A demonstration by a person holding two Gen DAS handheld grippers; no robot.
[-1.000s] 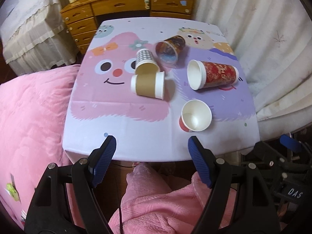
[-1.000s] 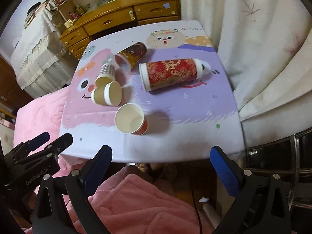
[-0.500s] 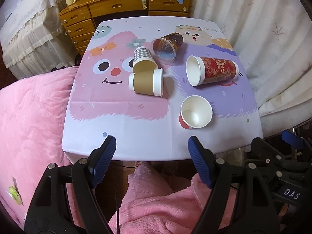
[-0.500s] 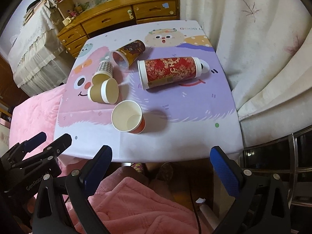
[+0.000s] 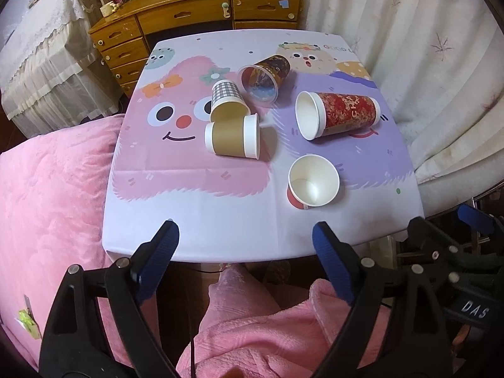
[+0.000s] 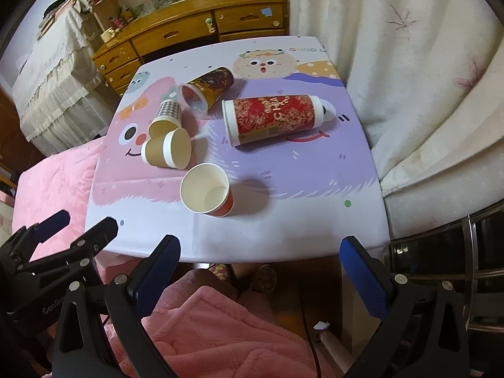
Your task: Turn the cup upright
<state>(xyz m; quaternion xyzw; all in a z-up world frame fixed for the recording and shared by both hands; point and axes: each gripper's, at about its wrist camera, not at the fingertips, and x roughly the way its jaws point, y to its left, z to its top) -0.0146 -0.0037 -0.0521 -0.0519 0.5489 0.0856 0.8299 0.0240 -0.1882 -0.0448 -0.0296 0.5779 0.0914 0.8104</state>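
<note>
Both pairs of jaws stand wide apart and empty, the left gripper (image 5: 244, 239) and right gripper (image 6: 258, 253) held short of the near edge of the counter (image 5: 195, 220). Five cups occupy its cartoon-printed cloth: a small red cup (image 6: 208, 193) stands upright nearest the grippers. Lying on their sides beyond it are a brown cup (image 5: 233, 137), a checked cup (image 5: 226, 99), a dark patterned cup (image 5: 264, 78) and a tall red cup (image 5: 338, 113).
</note>
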